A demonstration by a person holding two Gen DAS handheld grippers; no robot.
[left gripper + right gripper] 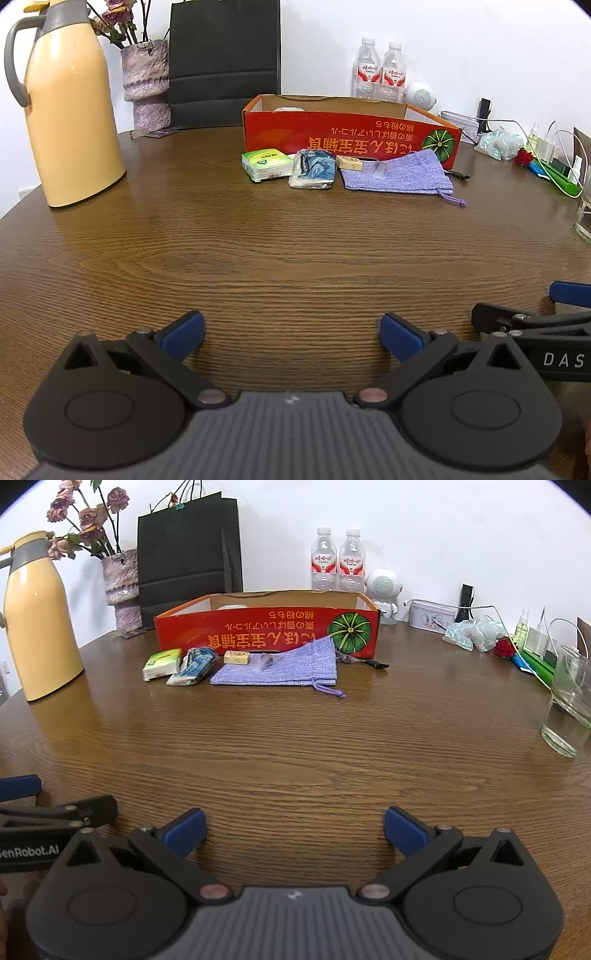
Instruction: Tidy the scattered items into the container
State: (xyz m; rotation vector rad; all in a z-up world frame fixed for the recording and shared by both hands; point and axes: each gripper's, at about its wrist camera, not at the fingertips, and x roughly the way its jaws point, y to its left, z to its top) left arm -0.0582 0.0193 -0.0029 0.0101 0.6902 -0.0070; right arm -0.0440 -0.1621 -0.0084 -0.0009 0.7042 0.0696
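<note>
The left gripper [291, 334] and the right gripper [294, 829] both sit low over the brown wood-grain round table [295, 746], side by side and near its front edge, each with its blue-padded fingers spread wide and nothing between them; they read as waiting at a rest position, well apart from anything to pick up. The scattered items lie in a loose row just in front of the long red cardboard box printed with a green pumpkin [266, 635], which stands open at the top and is presumably the container. From the left there is a green-and-white pack of tissues [161, 663], a crumpled blue-and-white wrapped packet [194, 665] touching it, a small cream rectangular tile [236, 657], and a flat lilac woven drawstring pouch [284, 666] with a small clear plastic piece [266, 662] resting on it. A thin black-handled thing [375, 663] pokes out beyond the pouch; what it is cannot be told. Something pale already lies inside the box, but it is mostly hidden by the wall. Being so close to the box wall, each item should need only a short lift over the rim. The pouch looks limp and may sag or shed the clear piece.
</note>
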